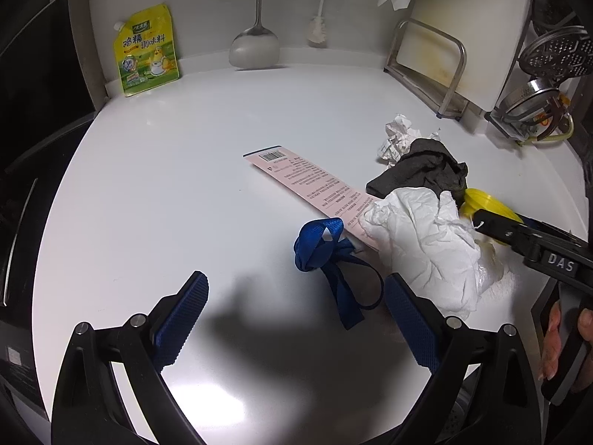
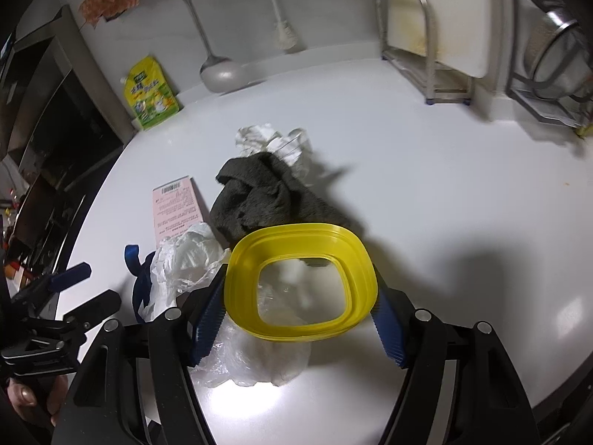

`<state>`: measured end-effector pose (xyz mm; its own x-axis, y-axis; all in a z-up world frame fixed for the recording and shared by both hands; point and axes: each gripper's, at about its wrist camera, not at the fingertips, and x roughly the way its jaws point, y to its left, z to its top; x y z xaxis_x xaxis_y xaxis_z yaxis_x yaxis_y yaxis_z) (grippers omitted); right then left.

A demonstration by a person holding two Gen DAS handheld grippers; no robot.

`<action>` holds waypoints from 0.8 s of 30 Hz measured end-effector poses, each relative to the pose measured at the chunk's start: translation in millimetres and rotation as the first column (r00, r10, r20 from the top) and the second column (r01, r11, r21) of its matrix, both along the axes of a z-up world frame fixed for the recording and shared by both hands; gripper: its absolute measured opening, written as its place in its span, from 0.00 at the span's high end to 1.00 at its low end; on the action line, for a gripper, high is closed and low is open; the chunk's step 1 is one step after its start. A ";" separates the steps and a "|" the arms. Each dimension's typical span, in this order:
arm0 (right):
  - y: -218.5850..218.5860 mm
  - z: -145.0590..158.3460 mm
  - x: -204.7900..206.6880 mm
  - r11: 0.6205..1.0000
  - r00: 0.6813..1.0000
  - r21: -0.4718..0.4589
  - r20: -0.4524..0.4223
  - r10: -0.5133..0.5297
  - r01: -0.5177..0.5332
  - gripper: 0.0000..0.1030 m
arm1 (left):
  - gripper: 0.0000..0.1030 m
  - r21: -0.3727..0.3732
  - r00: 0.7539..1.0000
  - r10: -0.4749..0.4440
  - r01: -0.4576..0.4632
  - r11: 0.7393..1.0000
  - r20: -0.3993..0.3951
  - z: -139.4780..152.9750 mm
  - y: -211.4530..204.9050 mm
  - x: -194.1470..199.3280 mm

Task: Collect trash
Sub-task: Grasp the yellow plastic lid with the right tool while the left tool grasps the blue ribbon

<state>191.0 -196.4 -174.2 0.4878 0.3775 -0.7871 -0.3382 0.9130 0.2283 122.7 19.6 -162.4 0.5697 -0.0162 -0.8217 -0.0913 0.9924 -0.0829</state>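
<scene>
My right gripper (image 2: 300, 289) is shut on a yellow plastic container (image 2: 302, 282) with a clear bottom and holds it above the white counter; it also shows in the left wrist view (image 1: 485, 204). My left gripper (image 1: 296, 304) is open and empty, just short of a blue ribbon (image 1: 326, 256). Trash lies together on the counter: a crumpled white tissue (image 1: 418, 244), a pink printed card (image 1: 307, 181), a dark grey cloth (image 1: 418, 170), a crumpled paper ball (image 1: 398, 137) and clear plastic film (image 2: 255, 359).
A yellow seasoning pouch (image 1: 148, 52) leans on the back wall by a ladle (image 1: 255, 48) and a bottle brush (image 1: 318, 26). A cutting board in a metal rack (image 1: 444, 63) and a dish rack (image 1: 541, 100) stand at the right. A black stove (image 1: 22, 185) lies left.
</scene>
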 end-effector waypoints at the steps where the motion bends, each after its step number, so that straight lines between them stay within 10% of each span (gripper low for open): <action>1: -3.7 1.5 -1.5 1.000 1.000 0.004 0.003 -0.011 0.011 0.34 | 0.09 -0.002 1.000 0.004 -0.004 1.000 -0.001 -1.4 0.6 0.7; 14: -29.1 12.6 -40.5 0.993 0.994 0.042 0.021 -0.111 0.110 0.34 | 0.13 -0.019 0.998 0.063 -0.063 0.998 -0.011 -19.7 4.4 26.6; 24: -37.3 4.8 -72.0 0.984 0.987 0.072 -0.008 -0.163 0.163 0.34 | 0.66 0.011 0.999 0.025 -0.024 1.000 -0.046 -34.3 -4.0 30.2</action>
